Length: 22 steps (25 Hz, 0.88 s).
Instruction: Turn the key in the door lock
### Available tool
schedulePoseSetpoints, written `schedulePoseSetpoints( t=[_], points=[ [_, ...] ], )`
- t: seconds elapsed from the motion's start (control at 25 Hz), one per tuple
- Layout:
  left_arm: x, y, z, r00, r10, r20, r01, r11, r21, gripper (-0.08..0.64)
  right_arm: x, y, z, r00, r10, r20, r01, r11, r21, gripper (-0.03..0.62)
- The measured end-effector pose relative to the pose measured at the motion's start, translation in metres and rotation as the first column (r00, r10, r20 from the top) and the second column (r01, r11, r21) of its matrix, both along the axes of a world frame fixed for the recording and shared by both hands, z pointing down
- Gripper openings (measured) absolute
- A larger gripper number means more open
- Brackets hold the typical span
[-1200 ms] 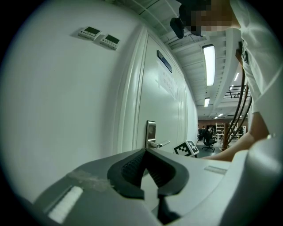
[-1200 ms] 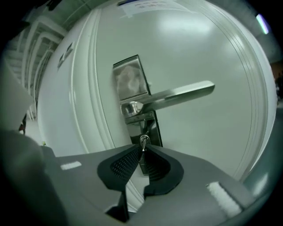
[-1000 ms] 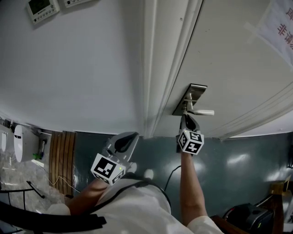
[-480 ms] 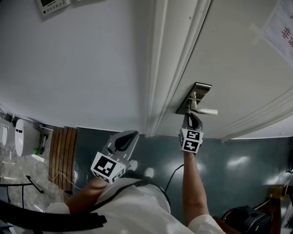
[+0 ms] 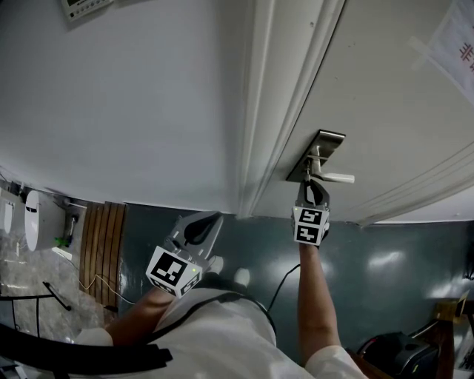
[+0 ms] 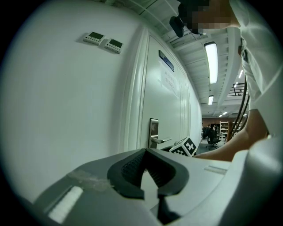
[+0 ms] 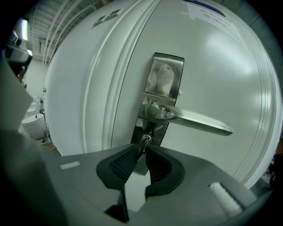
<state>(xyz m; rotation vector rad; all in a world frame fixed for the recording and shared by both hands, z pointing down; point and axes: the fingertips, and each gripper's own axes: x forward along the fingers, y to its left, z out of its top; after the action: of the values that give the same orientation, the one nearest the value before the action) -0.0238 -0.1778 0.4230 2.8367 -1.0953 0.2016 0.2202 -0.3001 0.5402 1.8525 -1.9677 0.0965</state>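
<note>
A steel lock plate point(image 5: 320, 152) with a lever handle point(image 5: 335, 178) sits on the white door. In the right gripper view the plate point(image 7: 163, 84) and handle point(image 7: 199, 121) fill the middle, and a small silver key point(image 7: 144, 141) sticks out of the keyhole below the handle. My right gripper point(image 5: 311, 186) reaches up to the lock. Its fingertips point(image 7: 142, 150) hold the key's head between them, and the jaws are opening. My left gripper point(image 5: 211, 220) hangs back by the wall, shut and holding nothing point(image 6: 146, 152). From there the plate point(image 6: 153, 130) shows beyond it.
The white door frame point(image 5: 259, 111) runs just left of the lock. Wall control panels point(image 5: 81, 6) hang at the upper left, and a paper notice point(image 5: 452, 44) is on the door's right. A slatted wooden piece point(image 5: 100, 244) and a dark object point(image 5: 400, 351) stand on the floor.
My right gripper has rolled about its own axis at the lock without shifting place; its marker cube shows turned. The left gripper has stayed where it was.
</note>
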Motion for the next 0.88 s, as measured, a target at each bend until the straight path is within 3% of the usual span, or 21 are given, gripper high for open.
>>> schedulePoseSetpoints(
  t=[0.36,0.52,0.76,0.88],
  points=[
    [-0.0028,-0.0037,0.0004,1.0,0.008,0.003,-0.008,1.0,0.007,0.003,-0.0043,-0.0006,0.0015,0.98,-0.045,-0.195,0.043,0.999,-0.012,0.063],
    [-0.0024,-0.0055,-0.0011,1.0,0.012,-0.002,-0.012,1.0,0.009,0.003,-0.0062,-0.0008,0.0051,0.948,-0.084,-0.307,0.08,0.996,-0.026,0.046],
    [-0.007,-0.0052,-0.002,1.0,0.002,-0.004,-0.002,1.0,0.01,0.003,-0.0087,0.0008,0.0063,0.904,-0.133,-0.405,0.123,0.991,-0.05,0.051],
    [-0.0076,-0.0049,-0.0018,1.0,0.004,-0.003,-0.004,1.0,0.011,0.003,-0.0099,0.0016,0.007,0.853,-0.175,-0.492,0.158,0.985,-0.076,0.054]
  ],
)
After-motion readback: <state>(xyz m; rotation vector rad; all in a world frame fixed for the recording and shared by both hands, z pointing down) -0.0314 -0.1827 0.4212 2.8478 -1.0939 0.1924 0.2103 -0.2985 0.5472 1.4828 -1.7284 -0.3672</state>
